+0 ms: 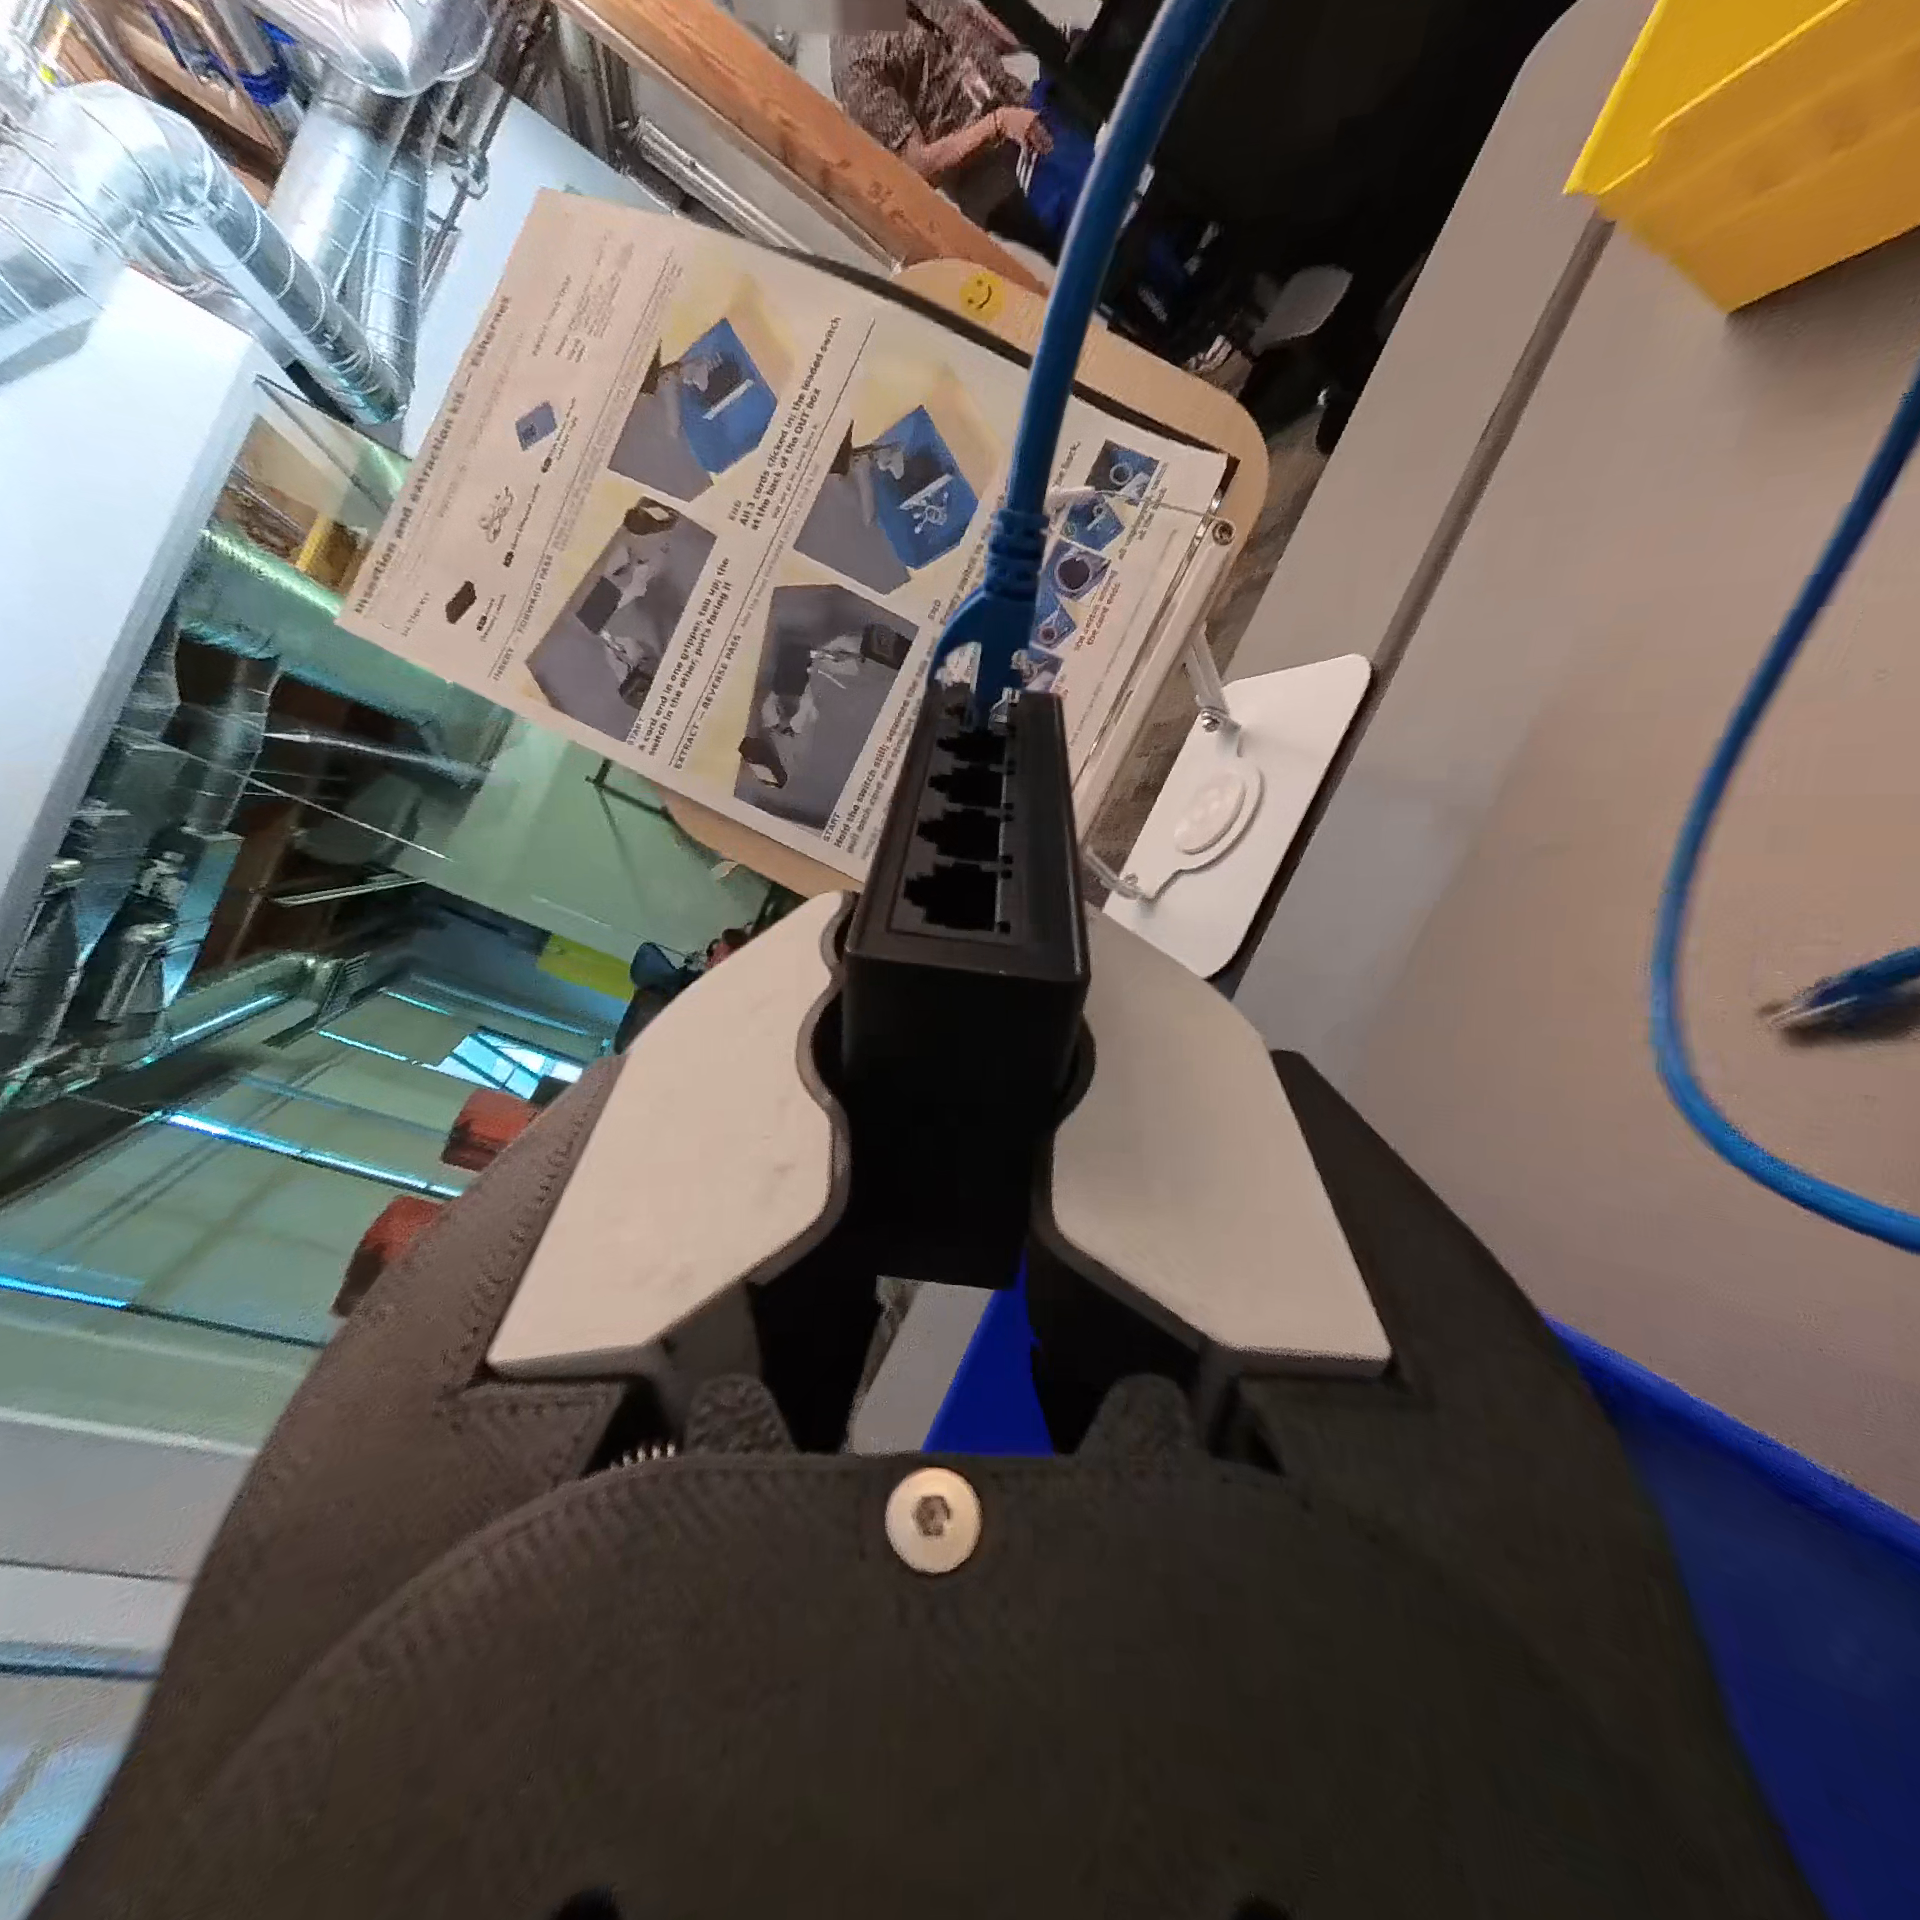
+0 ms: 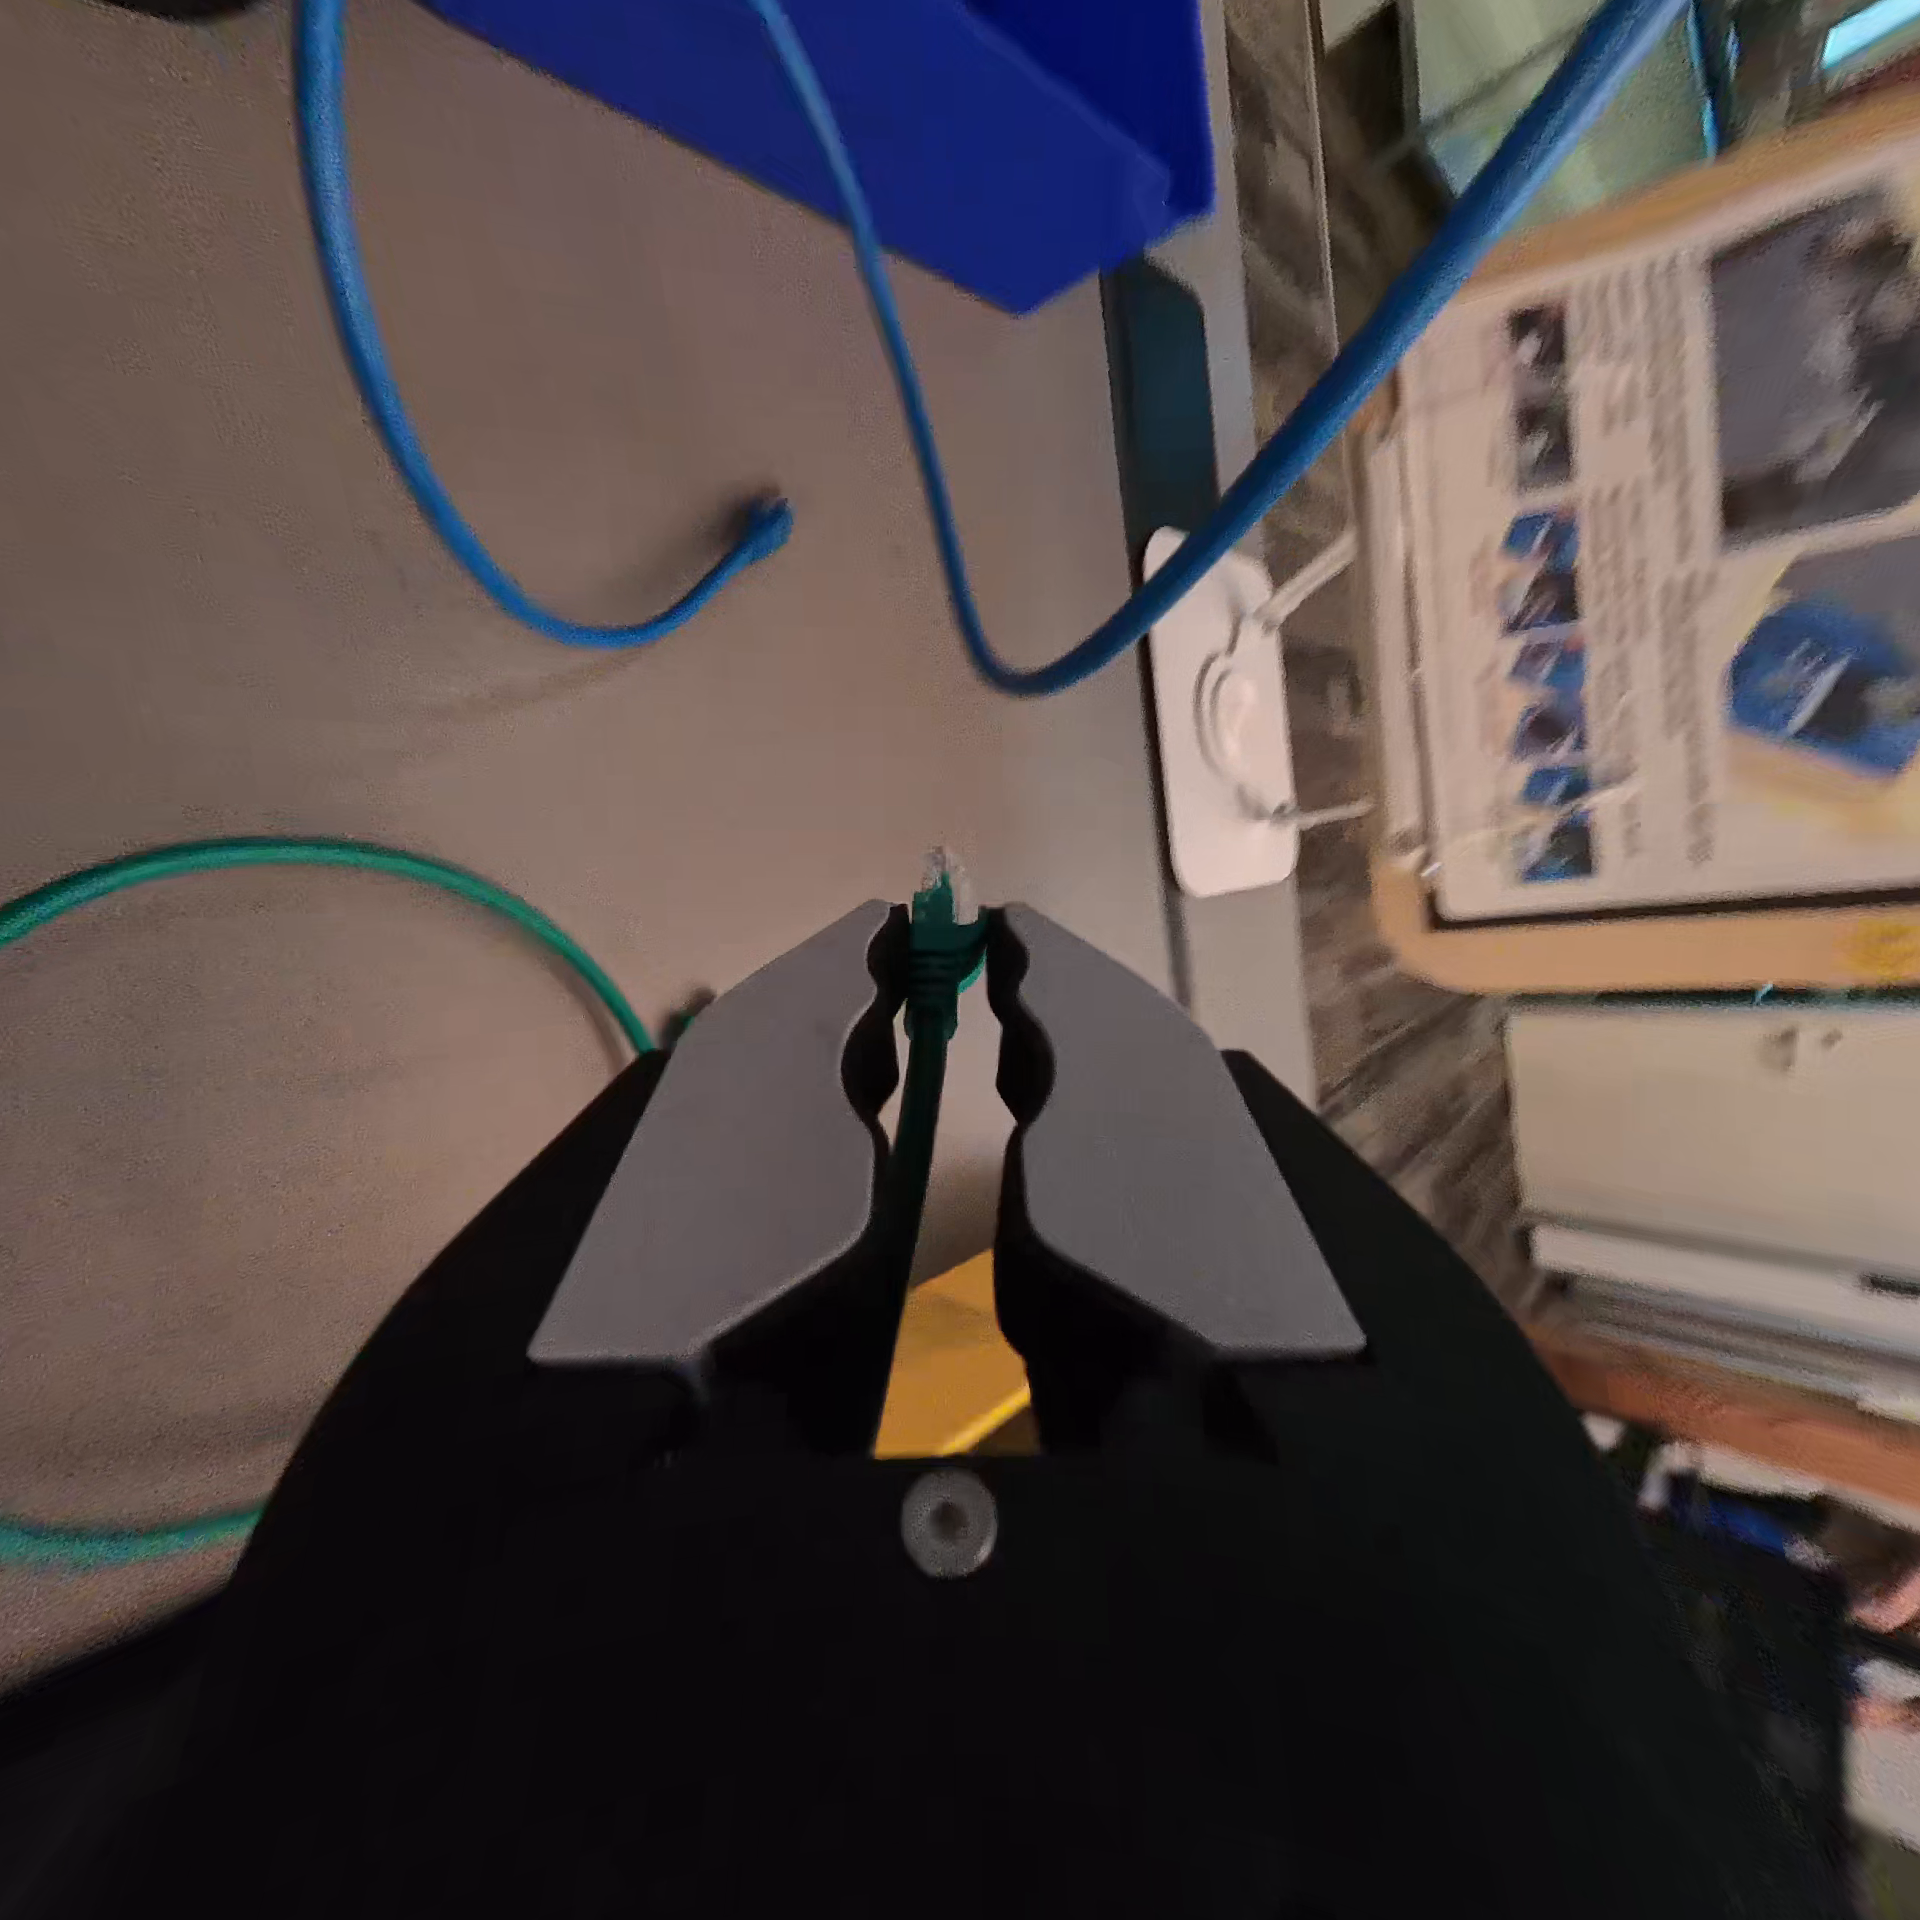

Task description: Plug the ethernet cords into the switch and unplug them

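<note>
My left gripper point(image 1: 961, 1023) is shut on a black ethernet switch point(image 1: 971, 935), held up off the table with its row of ports facing the camera. A blue cord point(image 1: 1049, 395) is plugged into the farthest port and runs upward. My right gripper point(image 2: 943, 920) is shut on the plug end of a green cord point(image 2: 940, 935), the clear plug sticking out past the fingertips. The rest of the green cord point(image 2: 364, 862) loops over the grey table. A second blue cord point(image 2: 395, 416) lies loose on the table, its plug point(image 2: 764, 525) free; it also shows in the left wrist view point(image 1: 1725, 810).
A blue bin point(image 2: 935, 135) and a yellow bin point(image 1: 1766, 135) stand on the grey table point(image 2: 520, 727). An instruction sheet point(image 1: 790, 499) leans in a clear stand with a white base point(image 1: 1236, 821) at the table's edge. A person sits far behind. Tip to tip, the grippers are about 25 centimetres apart.
</note>
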Tool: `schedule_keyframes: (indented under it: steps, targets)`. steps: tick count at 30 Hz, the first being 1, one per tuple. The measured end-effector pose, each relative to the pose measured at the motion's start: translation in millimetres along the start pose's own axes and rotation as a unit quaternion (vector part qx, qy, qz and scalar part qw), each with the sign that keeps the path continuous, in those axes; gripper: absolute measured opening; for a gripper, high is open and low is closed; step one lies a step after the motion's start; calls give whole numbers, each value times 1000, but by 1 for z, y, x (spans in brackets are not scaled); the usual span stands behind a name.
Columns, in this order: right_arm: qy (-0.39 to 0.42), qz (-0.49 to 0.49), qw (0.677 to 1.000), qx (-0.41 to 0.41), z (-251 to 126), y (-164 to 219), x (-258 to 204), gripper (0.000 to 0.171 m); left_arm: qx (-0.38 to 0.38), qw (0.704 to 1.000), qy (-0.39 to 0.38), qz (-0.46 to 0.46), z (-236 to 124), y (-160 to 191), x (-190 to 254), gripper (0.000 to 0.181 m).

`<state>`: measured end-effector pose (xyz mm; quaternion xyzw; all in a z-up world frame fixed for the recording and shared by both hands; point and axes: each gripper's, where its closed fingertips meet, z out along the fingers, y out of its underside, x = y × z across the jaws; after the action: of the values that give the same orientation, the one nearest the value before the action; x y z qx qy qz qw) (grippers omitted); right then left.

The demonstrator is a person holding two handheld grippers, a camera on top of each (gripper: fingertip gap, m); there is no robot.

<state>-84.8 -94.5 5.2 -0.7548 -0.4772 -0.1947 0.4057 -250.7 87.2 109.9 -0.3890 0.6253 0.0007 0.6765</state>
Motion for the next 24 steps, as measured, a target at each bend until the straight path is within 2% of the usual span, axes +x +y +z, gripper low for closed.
schedule_keyframes:
  steps: [3,5,8,12,16,19,21,24]
  targets:
    - [-9,88,995,-42,28,28,-34,16,1,1000,-1,-2,-3,-1,-2,31]
    - [-21,141,989,-34,40,32,-60,16,-2,1000,0,4,-1,-1,0,31]
    - [-88,214,973,-1,45,23,-103,19,-11,1000,8,8,3,-1,4,31]
    - [-141,282,948,42,37,7,-137,35,-25,999,14,17,7,2,8,31]
    - [-182,354,913,91,17,-8,-152,53,-26,999,17,17,6,1,9,31]
    - [-187,349,914,84,4,-3,-159,63,-23,1000,15,13,4,0,8,31]
    - [-185,347,917,71,-3,4,-166,65,-20,1000,14,12,3,-1,6,31]
    - [-193,382,897,114,-10,-7,-163,62,-19,1000,14,10,3,-1,6,31]
